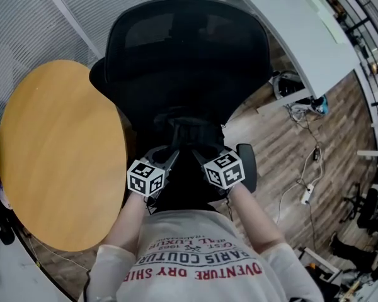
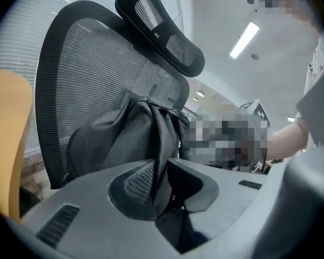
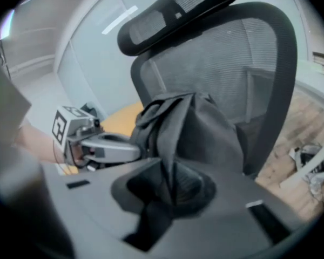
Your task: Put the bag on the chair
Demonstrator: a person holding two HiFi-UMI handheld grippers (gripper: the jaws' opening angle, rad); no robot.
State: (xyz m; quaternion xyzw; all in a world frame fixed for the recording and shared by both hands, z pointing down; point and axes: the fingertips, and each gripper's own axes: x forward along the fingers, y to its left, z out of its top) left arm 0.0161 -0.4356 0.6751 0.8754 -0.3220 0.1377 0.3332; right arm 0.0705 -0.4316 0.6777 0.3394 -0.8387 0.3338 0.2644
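A dark grey fabric bag (image 1: 189,134) sits against the mesh back of the black office chair (image 1: 183,49), and both grippers are on its top. In the left gripper view a fold of the bag (image 2: 129,139) runs between the jaws of my left gripper (image 2: 170,185). The fold lies against one pad, with a dark gap on the other side, so this gripper is open. In the right gripper view my right gripper (image 3: 170,185) is shut on another fold of the bag (image 3: 200,128). The left gripper (image 3: 143,147) shows there too, at the bag's other side.
A round wooden table (image 1: 57,150) stands close on the chair's left. A white desk (image 1: 290,24) is at the back right. Cables and a power strip (image 1: 305,194) lie on the wood floor to the right. The chair's armrest (image 1: 247,165) is by my right hand.
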